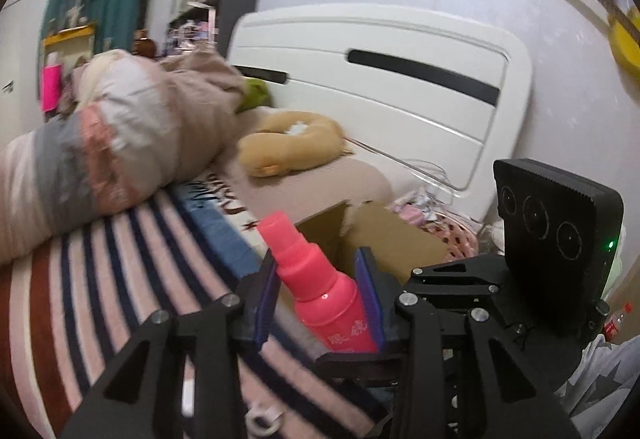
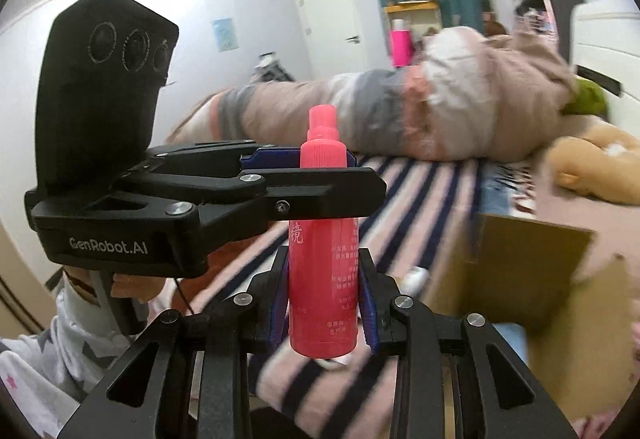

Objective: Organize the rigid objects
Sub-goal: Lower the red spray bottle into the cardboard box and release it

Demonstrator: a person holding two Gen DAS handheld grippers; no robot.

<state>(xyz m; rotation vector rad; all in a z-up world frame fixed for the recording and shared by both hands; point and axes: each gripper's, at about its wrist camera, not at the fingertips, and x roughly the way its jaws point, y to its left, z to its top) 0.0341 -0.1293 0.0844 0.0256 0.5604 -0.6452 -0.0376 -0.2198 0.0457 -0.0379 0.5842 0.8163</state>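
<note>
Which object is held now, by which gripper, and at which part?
The pink spray bottle: left gripper clamps its shoulder; right gripper brackets its lower body.

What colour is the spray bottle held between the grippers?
The spray bottle is pink, clearest in the right wrist view.

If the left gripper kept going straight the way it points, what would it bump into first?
Probably the open cardboard box just ahead of the left gripper, which already holds the pink spray bottle. Depth is hard to judge here.
</note>
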